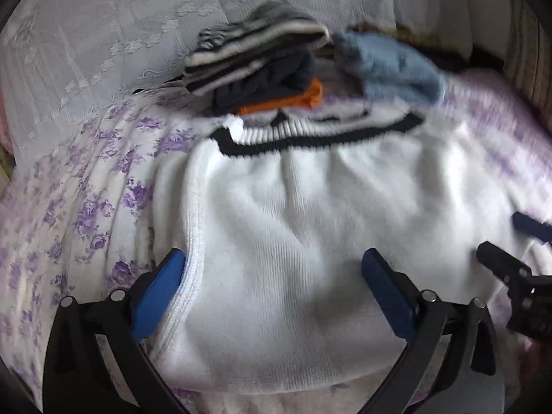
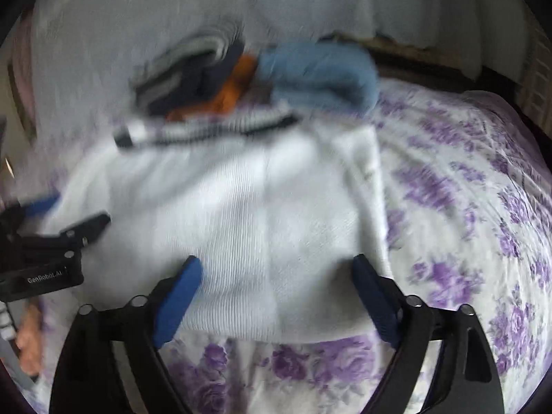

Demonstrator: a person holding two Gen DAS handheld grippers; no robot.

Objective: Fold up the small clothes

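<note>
A white knitted garment [image 1: 310,207] with a black-trimmed ribbed neck lies spread on the bed; the right wrist view shows it too [image 2: 241,200]. My left gripper [image 1: 274,262] is open above the garment's near left part, its blue pads wide apart with nothing pinched. My right gripper [image 2: 277,269] is open over the garment's near right edge, with the cloth lying under the gap and not pinched. In the left wrist view the right gripper [image 1: 503,241] appears at the right edge; in the right wrist view the left gripper [image 2: 65,220] appears at the left edge.
Behind the garment sits a pile of folded clothes [image 1: 255,65], striped, dark and orange, with a blue fleecy item [image 1: 390,69] beside it. The bed sheet [image 2: 465,207] is white with purple flowers. A white lace cover [image 1: 86,51] lies at the back. A hand [image 2: 29,341] shows at lower left.
</note>
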